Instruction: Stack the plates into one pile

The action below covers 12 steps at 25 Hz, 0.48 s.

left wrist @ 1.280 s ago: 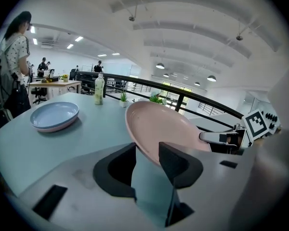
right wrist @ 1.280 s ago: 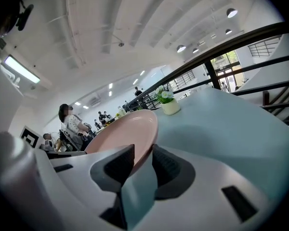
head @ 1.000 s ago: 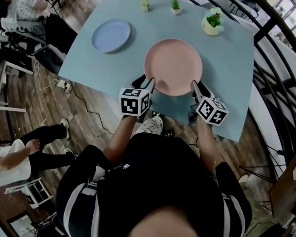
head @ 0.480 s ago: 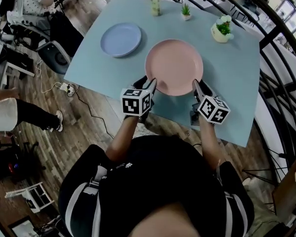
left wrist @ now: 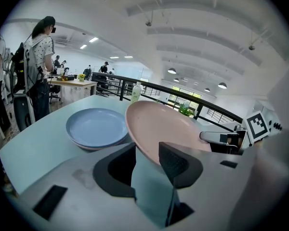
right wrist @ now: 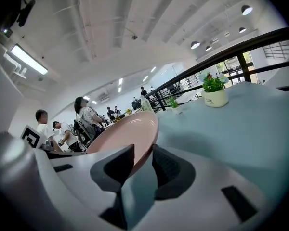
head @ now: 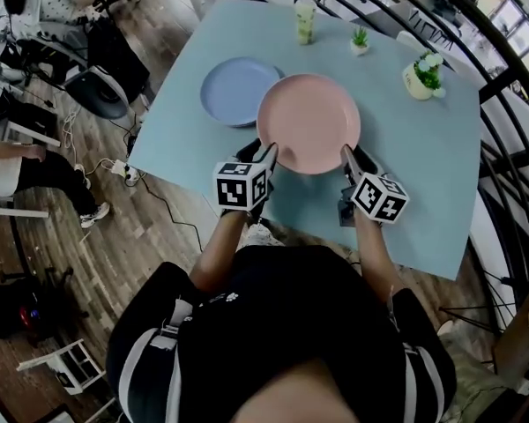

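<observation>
**Pink plate (head: pixel 309 122) carried in two grips, rim over the blue plate (head: pixel 234 91)**

Pink plate was held clear of the table (head: pixel 423 174), tilted, its ten o'clock edge overlapping the blue plate, which lay flat; whether they touched could not be told. The left gripper (head: pixel 266 152) was clamped on the rim at seven o'clock, and the right gripper (head: pixel 346 152) at five o'clock, each with the rim between its jaws. A bottle (head: pixel 305 20) stood at twelve o'clock and a plant (head: pixel 425 75) at two o'clock.
</observation>
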Each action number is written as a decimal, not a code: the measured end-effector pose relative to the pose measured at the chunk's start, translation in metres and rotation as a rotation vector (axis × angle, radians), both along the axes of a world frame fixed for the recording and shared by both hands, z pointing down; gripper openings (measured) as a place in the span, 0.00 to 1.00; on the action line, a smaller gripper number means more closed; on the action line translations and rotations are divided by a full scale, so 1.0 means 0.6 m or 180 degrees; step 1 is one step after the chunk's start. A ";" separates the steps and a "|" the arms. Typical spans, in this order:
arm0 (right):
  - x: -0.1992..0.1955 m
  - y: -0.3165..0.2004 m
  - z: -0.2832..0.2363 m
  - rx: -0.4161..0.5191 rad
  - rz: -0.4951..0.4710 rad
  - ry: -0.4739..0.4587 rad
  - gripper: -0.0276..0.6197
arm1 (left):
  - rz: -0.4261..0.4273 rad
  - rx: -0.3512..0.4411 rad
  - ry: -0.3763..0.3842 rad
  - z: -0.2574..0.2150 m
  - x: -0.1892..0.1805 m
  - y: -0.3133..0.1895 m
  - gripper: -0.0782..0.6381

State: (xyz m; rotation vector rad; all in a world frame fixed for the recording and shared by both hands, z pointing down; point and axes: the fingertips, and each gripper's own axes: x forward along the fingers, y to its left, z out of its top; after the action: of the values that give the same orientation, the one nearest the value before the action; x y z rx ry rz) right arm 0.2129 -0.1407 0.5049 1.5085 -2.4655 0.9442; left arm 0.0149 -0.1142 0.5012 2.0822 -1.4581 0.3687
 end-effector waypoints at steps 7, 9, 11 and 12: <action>-0.101 -0.056 0.006 -0.0027 -0.0064 0.0059 0.23 | -0.0021 -0.0013 0.0054 0.009 -0.101 -0.054 0.32; -0.119 -0.065 0.007 -0.0036 -0.0076 0.0071 0.23 | -0.0021 -0.0022 0.0059 0.010 -0.118 -0.063 0.32; -0.133 -0.073 0.008 -0.0042 -0.0086 0.0077 0.23 | -0.0019 -0.0035 0.0058 0.011 -0.132 -0.070 0.32; -0.142 -0.078 0.008 -0.0043 -0.0085 0.0081 0.23 | -0.0014 -0.0043 0.0059 0.013 -0.141 -0.075 0.32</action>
State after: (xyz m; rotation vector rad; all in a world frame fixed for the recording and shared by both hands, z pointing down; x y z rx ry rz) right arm 0.1277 -0.1874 0.5099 1.4702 -2.4505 0.9296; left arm -0.0698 -0.1590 0.5088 2.0660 -1.4455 0.3559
